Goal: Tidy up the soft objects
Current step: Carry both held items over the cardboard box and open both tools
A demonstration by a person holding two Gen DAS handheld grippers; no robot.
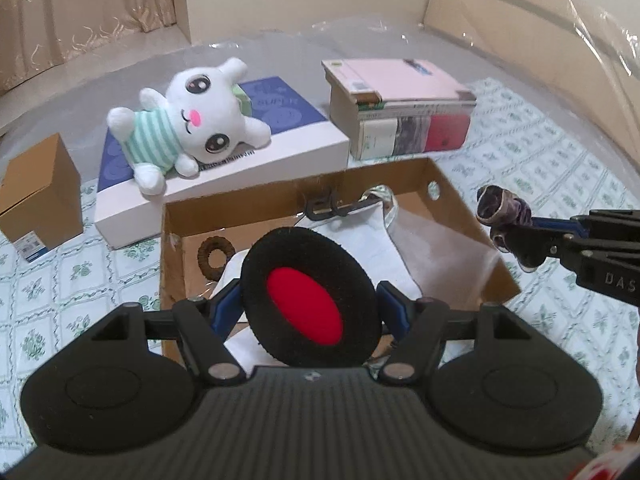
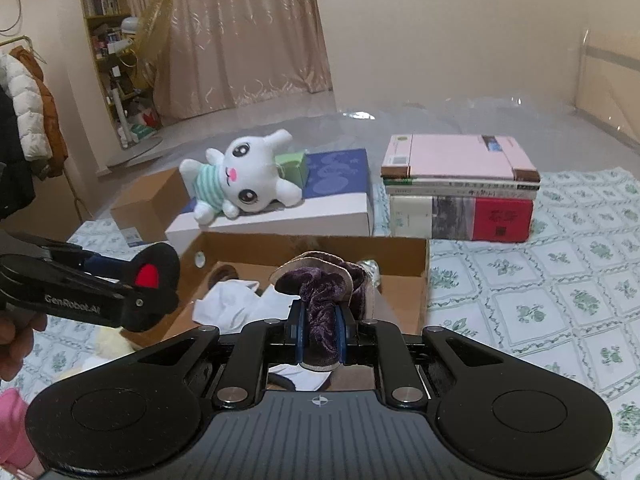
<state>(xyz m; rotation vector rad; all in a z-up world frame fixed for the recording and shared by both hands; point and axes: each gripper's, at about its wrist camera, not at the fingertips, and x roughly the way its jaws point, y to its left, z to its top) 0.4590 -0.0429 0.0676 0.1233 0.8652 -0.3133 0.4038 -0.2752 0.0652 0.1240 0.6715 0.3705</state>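
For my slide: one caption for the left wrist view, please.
Left gripper holds black-and-red pad above cardboard box.

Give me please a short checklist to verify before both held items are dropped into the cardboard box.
1. Left gripper holds the black and red pad: ok.
2. Right gripper is shut on the purple velvet scrunchie: ok.
3. Pad hangs above the open cardboard box: ok.
4. Scrunchie is over the box, judged from the right wrist view: ok; the left view puts it near the right wall, so cannot tell fully.
5. Free room inside beside the white cloth and brown ring: ok.
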